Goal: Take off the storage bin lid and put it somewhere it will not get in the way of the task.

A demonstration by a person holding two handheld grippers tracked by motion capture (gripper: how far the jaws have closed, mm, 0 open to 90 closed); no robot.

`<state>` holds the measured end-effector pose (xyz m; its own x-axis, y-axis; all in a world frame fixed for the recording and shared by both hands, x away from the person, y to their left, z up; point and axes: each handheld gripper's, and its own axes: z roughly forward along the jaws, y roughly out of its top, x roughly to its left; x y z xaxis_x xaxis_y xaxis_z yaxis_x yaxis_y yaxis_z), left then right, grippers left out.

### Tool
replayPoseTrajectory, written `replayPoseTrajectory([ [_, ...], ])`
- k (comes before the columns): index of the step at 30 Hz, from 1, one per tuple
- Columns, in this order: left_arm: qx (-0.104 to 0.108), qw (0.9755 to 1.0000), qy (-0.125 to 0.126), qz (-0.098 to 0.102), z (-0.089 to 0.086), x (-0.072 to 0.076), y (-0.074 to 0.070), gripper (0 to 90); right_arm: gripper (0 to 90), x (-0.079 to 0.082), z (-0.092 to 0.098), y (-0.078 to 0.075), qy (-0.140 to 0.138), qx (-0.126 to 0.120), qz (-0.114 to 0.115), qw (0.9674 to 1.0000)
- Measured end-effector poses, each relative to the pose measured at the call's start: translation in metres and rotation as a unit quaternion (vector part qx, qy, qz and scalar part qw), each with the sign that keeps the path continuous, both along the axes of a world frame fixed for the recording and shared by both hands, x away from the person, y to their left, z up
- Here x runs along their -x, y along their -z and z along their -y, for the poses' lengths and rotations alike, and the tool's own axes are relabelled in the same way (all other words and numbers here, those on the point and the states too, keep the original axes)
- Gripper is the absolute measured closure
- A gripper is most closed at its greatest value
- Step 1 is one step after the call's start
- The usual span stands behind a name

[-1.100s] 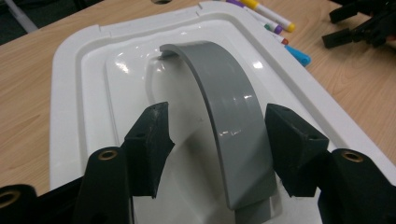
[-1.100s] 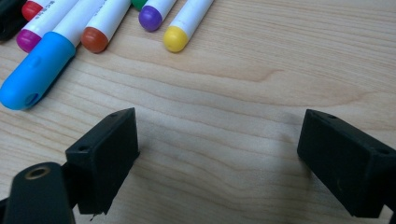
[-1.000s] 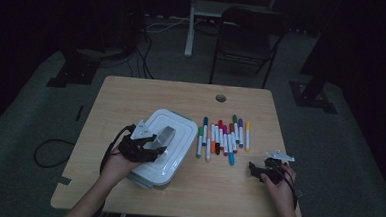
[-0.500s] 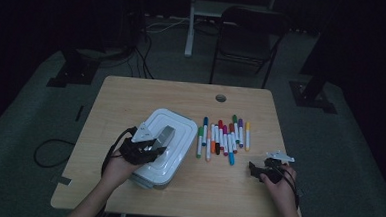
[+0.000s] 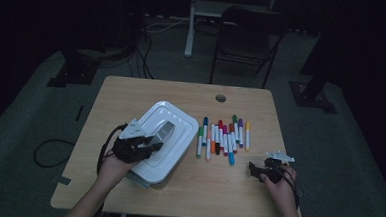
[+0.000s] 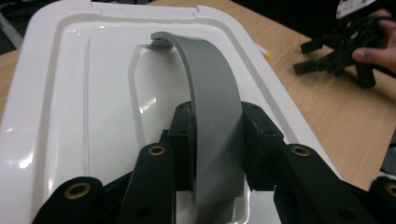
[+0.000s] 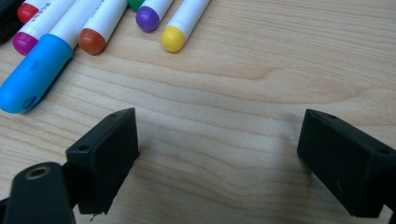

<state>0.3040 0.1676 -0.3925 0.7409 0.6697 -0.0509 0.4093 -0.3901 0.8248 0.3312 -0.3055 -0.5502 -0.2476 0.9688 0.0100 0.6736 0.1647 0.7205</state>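
Note:
A white lidded box [image 5: 173,118] sits left of centre on the wooden table [image 5: 131,93]. Its grey arched handle [image 6: 210,88] stands up from the lid [image 6: 70,93]. My left gripper [image 5: 151,145] reaches over the box's near left corner. Its jaws have just been closing, and now both pads press the handle's sides [image 6: 217,135]. My right gripper [image 5: 253,169] rests at the table's near right with its jaws wide apart and bare wood between them [image 7: 217,158]. Several coloured markers [image 5: 222,137] lie in a row between box and right gripper; a blue one [image 7: 35,77] is nearest.
A cable hole [image 5: 220,98] sits near the table's far edge. A dark folding chair [image 5: 245,31] stands on the floor beyond the table. Cables [image 5: 53,151] trail on the floor to the left.
The left gripper's jaws have closed in on the grey handle, with the hand barely shifting. The right hand and the markers have stayed put.

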Motion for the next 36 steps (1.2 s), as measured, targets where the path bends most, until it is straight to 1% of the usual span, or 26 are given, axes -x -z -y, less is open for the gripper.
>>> replayPoseTrajectory([
  [1, -0.001, 1.0000, -0.004, 0.005, -0.002, 0.000, -0.002, 69.4, 12.2, 0.000, 0.000, 0.000, 0.000, 0.000, 0.000, 1.0000],
  [4, 0.006, 0.9999, -0.012, 0.008, -0.007, 0.000, -0.003, 69.5, 12.3, 0.000, 0.000, 0.000, 0.000, 0.000, 0.000, 1.0000],
  [5, 0.012, 0.9997, -0.022, 0.008, -0.013, -0.002, -0.004, 69.5, 12.2, 0.000, 0.000, 0.000, 0.000, 0.000, 0.000, 1.0000],
  [7, 0.013, 0.9994, -0.031, 0.011, -0.019, -0.004, -0.005, 69.5, 12.2, 0.000, 0.000, 0.000, 0.000, 0.000, 0.000, 1.0000],
  [8, 0.013, 0.9994, -0.031, 0.011, -0.019, -0.004, -0.005, 69.6, 12.3, 0.000, 0.000, 0.000, 0.000, 0.000, 0.000, 1.0000],
  [9, 0.018, 0.9989, -0.041, 0.012, -0.025, -0.006, -0.005, 69.6, 12.2, 0.000, 0.000, 0.000, 0.000, 0.000, 0.000, 1.0000],
  [11, 0.018, 0.9989, -0.041, 0.012, -0.025, -0.006, -0.005, 69.6, 12.2, 0.000, 0.000, 0.000, 0.000, 0.000, 0.000, 1.0000],
  [12, 0.019, 0.9981, -0.056, 0.018, -0.032, -0.008, -0.005, 69.6, 12.2, 0.000, 0.000, 0.000, 0.000, 0.000, 0.000, 1.0000],
  [15, 0.030, 0.9961, -0.079, 0.023, -0.047, -0.012, -0.006, 69.7, 12.2, 0.000, 0.000, 0.000, 0.000, 0.000, 0.000, 1.0000],
  [17, 0.033, 0.9952, -0.088, 0.026, -0.054, -0.014, -0.007, 69.7, 12.3, 0.000, 0.000, 0.000, 0.000, 0.000, 0.000, 1.0000],
  [18, 0.033, 0.9952, -0.088, 0.026, -0.054, -0.014, -0.007, 69.7, 12.3, 0.000, 0.000, 0.000, 0.000, 0.000, 0.000, 1.0000],
  [20, 0.030, 0.9946, -0.096, 0.028, -0.061, -0.016, -0.008, 69.7, 12.2, 0.000, 0.000, 0.000, 0.000, 0.000, 0.000, 1.0000],
  [21, 0.034, 0.9942, -0.097, 0.030, -0.065, -0.017, -0.009, 69.7, 12.2, 0.000, 0.000, 0.000, 0.000, 0.000, 0.000, 1.0000],
  [22, 0.043, 0.9925, -0.110, 0.031, -0.074, -0.018, -0.010, 69.7, 12.2, 0.000, 0.000, 0.000, 0.000, 0.000, 0.000, 1.0000],
  [23, 0.043, 0.9925, -0.110, 0.031, -0.074, -0.018, -0.010, 69.7, 12.2, 0.000, 0.000, 0.000, 0.000, 0.000, 0.000, 1.0000],
  [24, 0.048, 0.9908, -0.122, 0.032, -0.081, -0.021, -0.009, 69.7, 12.2, 0.000, 0.000, 0.000, 0.000, 0.000, 0.000, 1.0000],
  [25, 0.048, 0.9908, -0.122, 0.032, -0.081, -0.021, -0.009, 69.8, 12.2, 0.000, 0.000, 0.000, 0.000, 0.000, 0.000, 1.0000],
  [26, 0.050, 0.9893, -0.134, 0.031, -0.088, -0.024, -0.007, 69.8, 12.2, 0.000, 0.000, 0.000, 0.000, 0.000, 0.000, 1.0000],
  [27, 0.050, 0.9893, -0.134, 0.031, -0.088, -0.024, -0.007, 69.8, 12.3, 0.000, 0.000, 0.000, 0.000, 0.000, 0.000, 1.0000],
  [30, 0.056, 0.9860, -0.154, 0.032, -0.098, -0.028, -0.004, 69.8, 12.2, 0.000, 0.000, 0.000, 0.000, 0.000, 0.000, 1.0000],
  [31, 0.059, 0.9847, -0.161, 0.033, -0.101, -0.029, -0.003, 69.8, 12.2, 0.000, 0.000, 0.000, 0.000, 0.000, 0.000, 1.0000],
  [32, 0.067, 0.9822, -0.172, 0.036, -0.110, -0.032, 0.000, 69.8, 12.2, 0.000, 0.000, 0.000, 0.000, 0.000, 0.000, 1.0000],
  [33, 0.066, 0.9807, -0.180, 0.037, -0.114, -0.033, 0.002, 69.8, 12.3, 0.000, 0.000, 0.000, 0.000, 0.000, 0.000, 1.0000],
  [34, 0.066, 0.9807, -0.180, 0.037, -0.114, -0.033, 0.002, 69.8, 12.2, 0.000, 0.000, 0.000, 0.000, 0.000, 0.000, 1.0000],
  [35, 0.065, 0.9791, -0.189, 0.038, -0.117, -0.035, 0.004, 69.8, 12.2, 0.000, 0.000, 0.000, 0.000, 0.000, 0.000, 1.0000],
  [36, 0.067, 0.9762, -0.203, 0.034, -0.125, -0.039, 0.010, 69.8, 12.2, 0.000, 0.000, 0.000, 0.000, 0.000, 0.000, 1.0000],
])
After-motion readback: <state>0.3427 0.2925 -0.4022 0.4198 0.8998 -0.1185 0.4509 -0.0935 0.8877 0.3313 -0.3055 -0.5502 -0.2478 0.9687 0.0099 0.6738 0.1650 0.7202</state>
